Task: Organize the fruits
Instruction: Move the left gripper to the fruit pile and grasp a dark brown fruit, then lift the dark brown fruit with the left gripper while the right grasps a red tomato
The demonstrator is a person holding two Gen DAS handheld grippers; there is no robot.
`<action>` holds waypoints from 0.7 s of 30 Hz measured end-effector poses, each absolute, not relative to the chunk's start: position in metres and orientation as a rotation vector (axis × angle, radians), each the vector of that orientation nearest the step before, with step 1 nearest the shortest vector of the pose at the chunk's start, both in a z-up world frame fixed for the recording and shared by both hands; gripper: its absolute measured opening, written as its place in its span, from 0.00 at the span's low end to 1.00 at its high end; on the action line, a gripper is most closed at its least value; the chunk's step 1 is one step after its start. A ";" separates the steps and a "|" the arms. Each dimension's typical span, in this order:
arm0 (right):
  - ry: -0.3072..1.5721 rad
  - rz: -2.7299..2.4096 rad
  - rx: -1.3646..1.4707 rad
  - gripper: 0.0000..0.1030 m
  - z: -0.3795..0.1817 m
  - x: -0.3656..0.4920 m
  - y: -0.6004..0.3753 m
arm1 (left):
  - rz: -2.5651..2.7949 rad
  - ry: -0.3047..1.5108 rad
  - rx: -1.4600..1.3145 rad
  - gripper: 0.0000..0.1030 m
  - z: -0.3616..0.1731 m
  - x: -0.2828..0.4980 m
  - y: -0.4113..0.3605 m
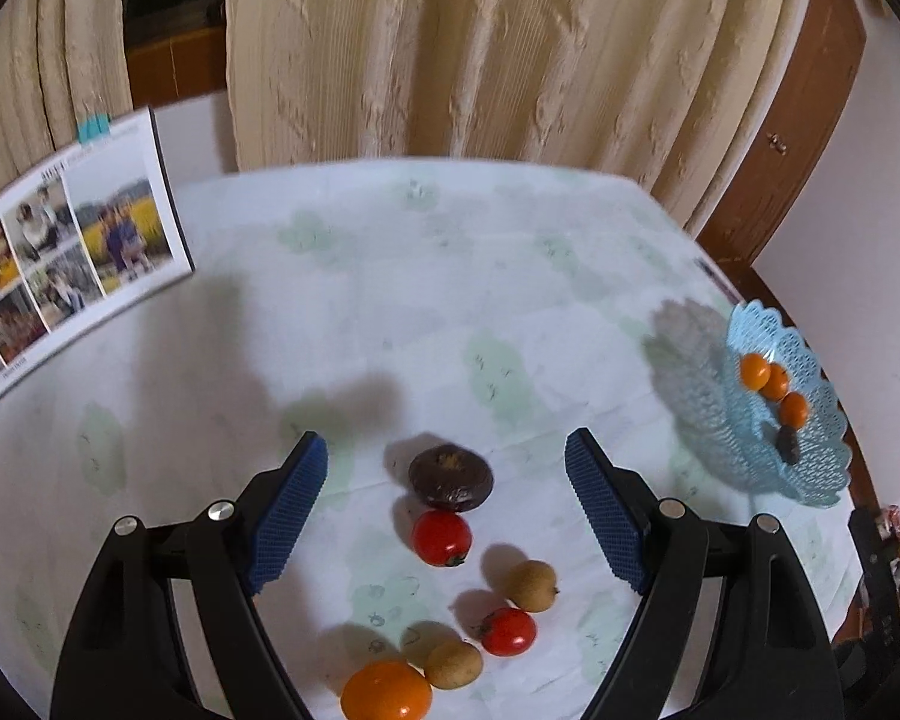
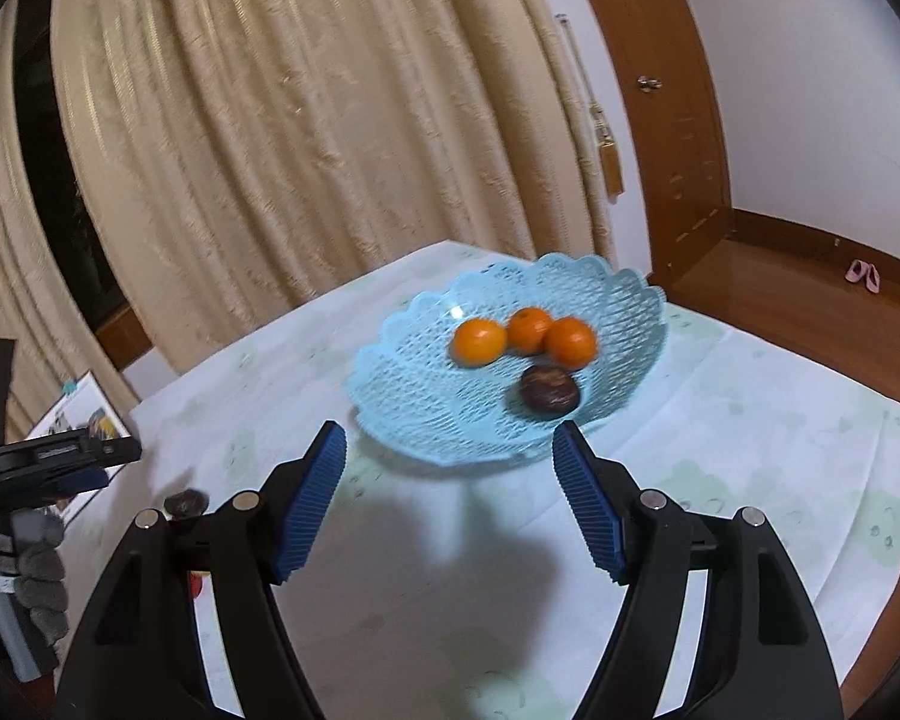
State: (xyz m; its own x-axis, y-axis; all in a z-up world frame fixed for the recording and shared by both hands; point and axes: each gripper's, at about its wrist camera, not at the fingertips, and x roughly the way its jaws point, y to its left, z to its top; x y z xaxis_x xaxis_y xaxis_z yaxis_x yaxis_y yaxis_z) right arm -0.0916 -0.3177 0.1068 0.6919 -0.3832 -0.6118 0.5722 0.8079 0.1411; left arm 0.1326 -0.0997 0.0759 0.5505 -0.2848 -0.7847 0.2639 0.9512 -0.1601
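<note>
Loose fruit lies on the table under my left gripper [image 1: 447, 450], which stands open and empty: a dark purple fruit [image 1: 450, 476] between its fingertips, two red fruits [image 1: 441, 537] [image 1: 508, 631], two tan fruits [image 1: 530, 585] [image 1: 453, 664] and an orange [image 1: 386, 691] nearer the camera. The light blue lattice basket [image 2: 426, 414] holds three oranges [image 2: 479, 343] and one dark purple fruit [image 2: 549, 391]. My right gripper [image 2: 450, 435] hangs open and empty just in front of the basket's near rim. The same basket [image 1: 810, 462] shows at the right in the left wrist view.
A white cloth with pale green prints covers the table [image 1: 450, 276]. A photo calendar [image 1: 72, 264] stands at the far left. Beige curtains [image 2: 306, 120] hang behind, and a wooden door frame [image 2: 660, 120] is at the right. A gloved hand [image 2: 36, 576] holds the left gripper's handle.
</note>
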 end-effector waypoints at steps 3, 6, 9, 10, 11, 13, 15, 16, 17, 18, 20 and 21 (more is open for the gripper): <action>0.624 -0.522 0.330 0.71 0.104 -0.087 -0.310 | -0.322 0.973 -0.025 0.79 0.061 0.141 -0.100; 0.654 -0.496 0.330 0.71 0.099 -0.081 -0.304 | -0.322 1.007 -0.019 0.79 0.048 0.148 -0.103; 0.682 -0.475 0.321 0.71 0.094 -0.076 -0.298 | -0.319 1.028 -0.011 0.79 0.039 0.152 -0.106; 0.691 -0.467 0.321 0.71 0.092 -0.074 -0.295 | -0.314 1.032 -0.007 0.77 0.036 0.153 -0.107; 0.699 -0.459 0.321 0.71 0.090 -0.073 -0.294 | -0.312 1.036 -0.005 0.76 0.034 0.154 -0.108; 0.712 -0.444 0.322 0.71 0.087 -0.070 -0.292 | -0.313 1.044 -0.002 0.70 0.030 0.157 -0.109; 0.726 -0.431 0.320 0.71 0.084 -0.066 -0.288 | -0.315 1.047 0.008 0.66 0.027 0.159 -0.113; 0.730 -0.427 0.318 0.71 0.083 -0.065 -0.287 | -0.316 1.048 0.011 0.64 0.026 0.159 -0.113; 0.735 -0.422 0.315 0.71 0.082 -0.063 -0.286 | -0.317 1.051 0.014 0.63 0.023 0.159 -0.115; 0.739 -0.418 0.312 0.71 0.081 -0.062 -0.284 | -0.318 1.054 0.016 0.60 0.022 0.161 -0.115; 0.748 -0.408 0.306 0.71 0.079 -0.059 -0.281 | -0.319 1.061 0.018 0.56 0.019 0.163 -0.116; 0.751 -0.405 0.303 0.71 0.079 -0.058 -0.279 | -0.321 1.064 0.018 0.52 0.018 0.164 -0.117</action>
State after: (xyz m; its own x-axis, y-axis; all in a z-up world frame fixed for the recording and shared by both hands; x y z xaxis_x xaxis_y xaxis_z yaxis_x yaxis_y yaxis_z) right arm -0.0580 -0.2790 0.0787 0.6601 -0.2457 -0.7099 0.4584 0.8804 0.1215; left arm 0.1636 -0.1169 0.0181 0.4438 -0.2503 -0.8605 0.2679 0.9534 -0.1391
